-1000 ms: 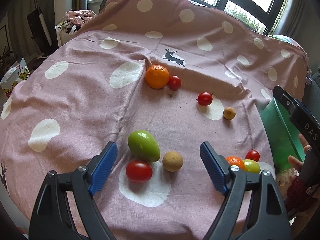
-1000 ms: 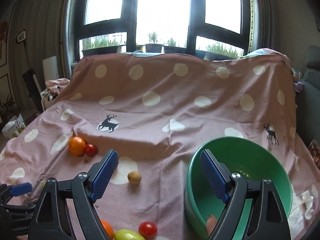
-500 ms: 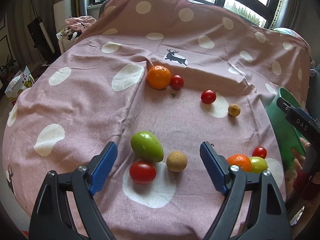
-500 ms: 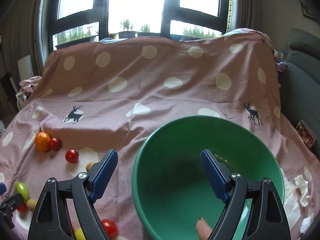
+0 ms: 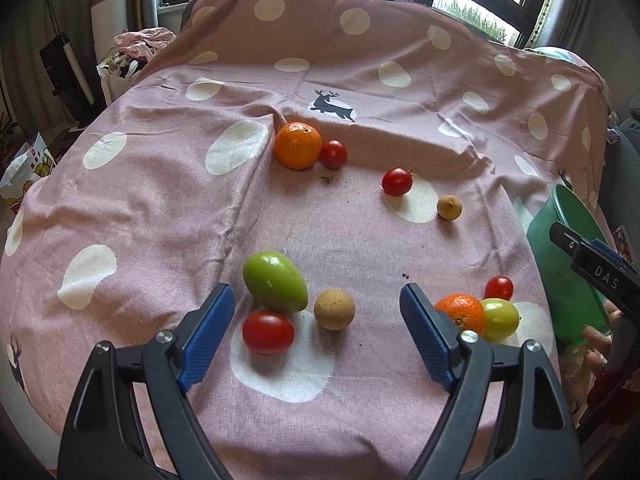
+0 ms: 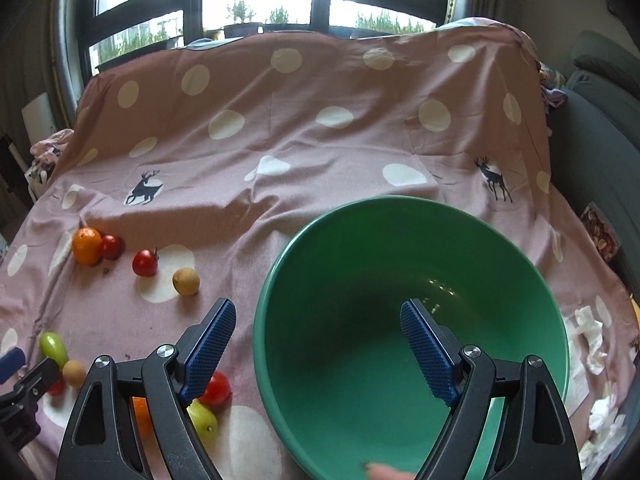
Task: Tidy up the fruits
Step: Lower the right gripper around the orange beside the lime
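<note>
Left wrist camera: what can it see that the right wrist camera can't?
Only the left wrist view shows the left gripper, open above the big green fruit, red tomato and brown ball fruit.

Only the right wrist view shows inside the green bowl, which looks empty, framed by the open right gripper, plus crumpled tissues.

Both show the spotted pink cloth, the large orange with a small tomato touching it, and the bowl's outside.
</note>
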### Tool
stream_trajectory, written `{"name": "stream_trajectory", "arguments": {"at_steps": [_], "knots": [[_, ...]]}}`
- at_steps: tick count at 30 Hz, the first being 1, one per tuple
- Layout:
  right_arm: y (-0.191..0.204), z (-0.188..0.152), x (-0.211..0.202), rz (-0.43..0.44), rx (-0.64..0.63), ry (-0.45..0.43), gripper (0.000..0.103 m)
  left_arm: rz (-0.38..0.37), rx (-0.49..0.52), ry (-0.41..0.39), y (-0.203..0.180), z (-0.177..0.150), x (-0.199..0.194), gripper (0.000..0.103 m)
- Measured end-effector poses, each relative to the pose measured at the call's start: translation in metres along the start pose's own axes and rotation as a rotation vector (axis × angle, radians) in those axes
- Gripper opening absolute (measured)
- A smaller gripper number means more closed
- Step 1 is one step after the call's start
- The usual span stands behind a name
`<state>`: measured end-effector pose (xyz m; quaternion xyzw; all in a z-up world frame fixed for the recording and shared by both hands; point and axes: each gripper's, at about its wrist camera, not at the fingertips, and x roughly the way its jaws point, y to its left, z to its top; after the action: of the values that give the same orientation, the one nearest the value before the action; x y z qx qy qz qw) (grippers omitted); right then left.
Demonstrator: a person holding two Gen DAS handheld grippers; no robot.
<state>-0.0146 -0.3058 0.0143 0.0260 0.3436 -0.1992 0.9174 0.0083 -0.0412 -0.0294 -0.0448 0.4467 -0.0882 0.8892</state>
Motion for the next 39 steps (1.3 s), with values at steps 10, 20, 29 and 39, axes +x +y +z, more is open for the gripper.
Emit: {"name": "stream_trajectory", "arguments": {"at_steps": [10,20,29,39], "knots": [[0.027,0.004,-0.046,0.199,-0.015,-0.038,0.086,-0.119,0.043,0.046,-0.020,-0.007,0.000,0.084],[0.055,-0.024,-0.005,0.452,0.148,0.240,0.048,-0.215,0.033,0.112,-0.033,-0.013,0.008,0.082],[0.043,-0.032,-0.003,0.514,0.195,0.296,0.047,-0.230,0.083,0.135,-0.046,-0.021,0.012,0.072],[0.044,-0.030,0.004,0.537,0.183,0.339,0.047,-0.283,0.065,0.167,-0.046,-0.022,0.016,0.067]]}}
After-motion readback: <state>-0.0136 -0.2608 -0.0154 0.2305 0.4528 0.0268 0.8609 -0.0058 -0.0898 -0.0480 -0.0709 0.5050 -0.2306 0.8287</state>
